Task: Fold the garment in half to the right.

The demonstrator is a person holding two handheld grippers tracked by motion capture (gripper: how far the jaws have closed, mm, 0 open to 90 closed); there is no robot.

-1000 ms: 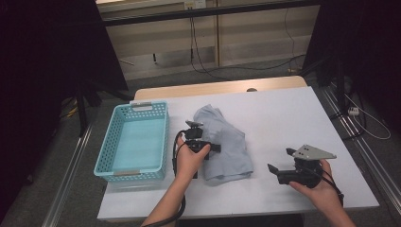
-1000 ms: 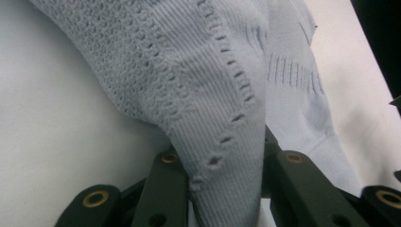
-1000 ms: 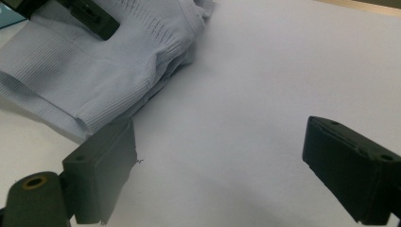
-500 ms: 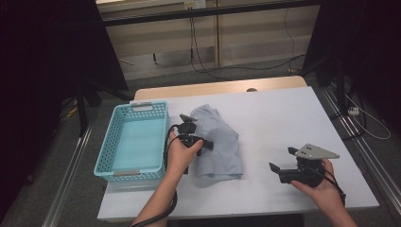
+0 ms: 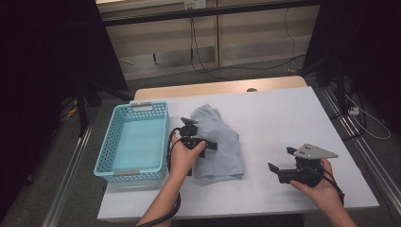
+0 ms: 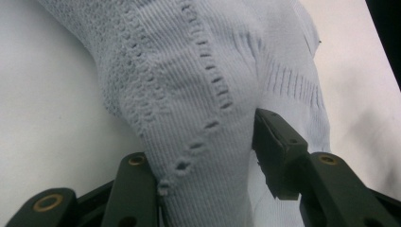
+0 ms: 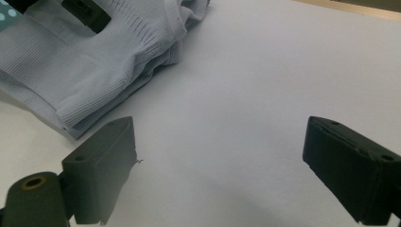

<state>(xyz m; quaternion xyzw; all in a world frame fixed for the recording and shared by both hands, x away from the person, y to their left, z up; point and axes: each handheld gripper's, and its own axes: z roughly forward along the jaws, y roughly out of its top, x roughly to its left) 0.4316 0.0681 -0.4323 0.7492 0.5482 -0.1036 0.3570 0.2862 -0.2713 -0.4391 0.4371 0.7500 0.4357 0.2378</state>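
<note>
My left gripper (image 5: 204,143) has just been opening, with a fold of the sweater (image 5: 218,142) between its jaws; if cloth snags as I pull away, the fold undoes. It's pale blue knit, folded, lying beside the basket (image 5: 133,142). Right gripper (image 5: 282,164) hangs wide open, empty.

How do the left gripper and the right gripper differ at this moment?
The left gripper has a fold of the pale blue sweater between its jaws, which have just been opening; the right gripper has nothing between its wide-open jaws. The left is at the sweater; the right is apart from it, over the bare white table. Both are hand-held.
</note>
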